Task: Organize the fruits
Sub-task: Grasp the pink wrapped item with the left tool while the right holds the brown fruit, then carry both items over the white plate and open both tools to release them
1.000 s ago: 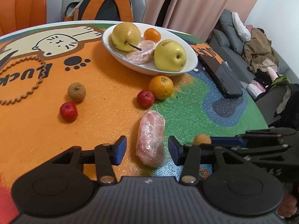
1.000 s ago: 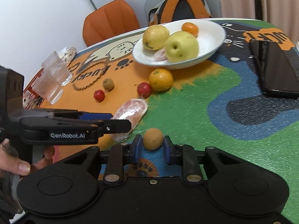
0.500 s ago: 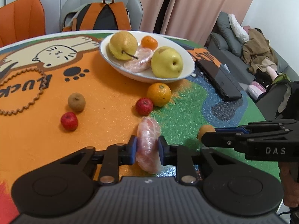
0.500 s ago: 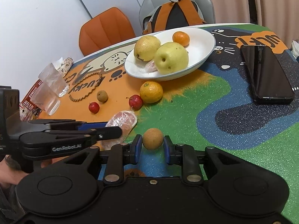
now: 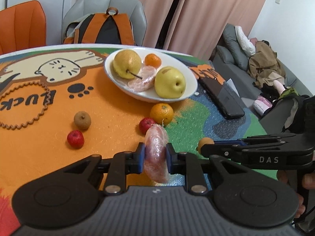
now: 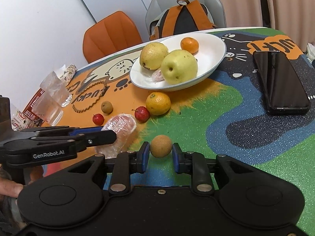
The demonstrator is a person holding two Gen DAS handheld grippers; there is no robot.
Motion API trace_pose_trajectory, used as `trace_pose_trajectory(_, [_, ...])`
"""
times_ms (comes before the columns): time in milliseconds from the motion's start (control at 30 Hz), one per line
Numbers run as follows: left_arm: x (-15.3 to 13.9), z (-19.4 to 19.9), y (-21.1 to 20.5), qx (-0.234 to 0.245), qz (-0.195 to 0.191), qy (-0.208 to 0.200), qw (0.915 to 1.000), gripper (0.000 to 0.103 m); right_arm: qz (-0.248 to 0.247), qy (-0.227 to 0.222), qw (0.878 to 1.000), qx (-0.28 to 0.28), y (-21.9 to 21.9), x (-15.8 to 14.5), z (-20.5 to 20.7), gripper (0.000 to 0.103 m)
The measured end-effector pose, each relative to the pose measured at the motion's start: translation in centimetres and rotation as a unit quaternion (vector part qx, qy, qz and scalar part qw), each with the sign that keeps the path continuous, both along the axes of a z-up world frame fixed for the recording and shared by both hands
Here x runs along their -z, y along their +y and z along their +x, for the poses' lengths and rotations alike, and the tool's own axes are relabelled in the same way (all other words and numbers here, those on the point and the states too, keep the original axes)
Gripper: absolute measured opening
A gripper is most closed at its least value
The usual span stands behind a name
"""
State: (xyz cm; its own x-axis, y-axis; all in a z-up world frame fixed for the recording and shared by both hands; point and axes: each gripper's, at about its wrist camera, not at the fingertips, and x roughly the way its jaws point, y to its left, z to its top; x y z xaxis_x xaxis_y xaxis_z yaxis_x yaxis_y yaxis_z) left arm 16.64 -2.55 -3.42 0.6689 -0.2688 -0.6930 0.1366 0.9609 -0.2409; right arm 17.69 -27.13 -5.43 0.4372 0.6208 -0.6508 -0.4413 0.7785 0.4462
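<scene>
My left gripper (image 5: 155, 157) is shut on a plastic-wrapped pink fruit (image 5: 156, 153) and holds it above the table; it also shows in the right wrist view (image 6: 120, 129). My right gripper (image 6: 160, 155) is shut on a small brown round fruit (image 6: 160, 146), also lifted, seen in the left wrist view (image 5: 204, 142). A white bowl (image 5: 189, 74) at the back holds two yellow pears (image 5: 127, 64), a small orange (image 5: 152, 60) and another wrapped fruit (image 5: 142, 79). On the mat lie an orange (image 5: 161, 113), two small red fruits (image 5: 75, 138) and a brown fruit (image 5: 82, 119).
A black phone (image 6: 279, 80) lies on the right of the table. Two clear cups (image 6: 51, 100) stand at the left edge. An orange chair (image 6: 110, 37) and a grey chair with a backpack (image 6: 185, 17) stand behind the table.
My left gripper closed on the wrapped fruit and lifted it off the mat. My right gripper rose with the brown fruit in it.
</scene>
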Motion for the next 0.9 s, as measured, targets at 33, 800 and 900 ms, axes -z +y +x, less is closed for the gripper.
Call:
trace_pose_trajectory(33, [-0.3, 0.0, 0.0, 0.000, 0.000, -0.004, 1.0000, 0.020, 0.001, -0.002, 1.000, 0.001, 0.0, -0.1, 0.0, 0.024])
trace_pose_trajectory(800, [-5.9, 4.7, 0.7, -0.007, 0.004, -0.066, 0.9978, 0.020, -0.014, -0.037, 0.999, 0.029, -0.8, -3.3, 4.1, 0.023])
trace_pose_trajectory(900, [-6.0, 5.9, 0.8, -0.009, 0.002, -0.069, 0.9976, 0.020, -0.015, -0.038, 0.999, 0.032, -0.9, -3.4, 4.9, 0.024])
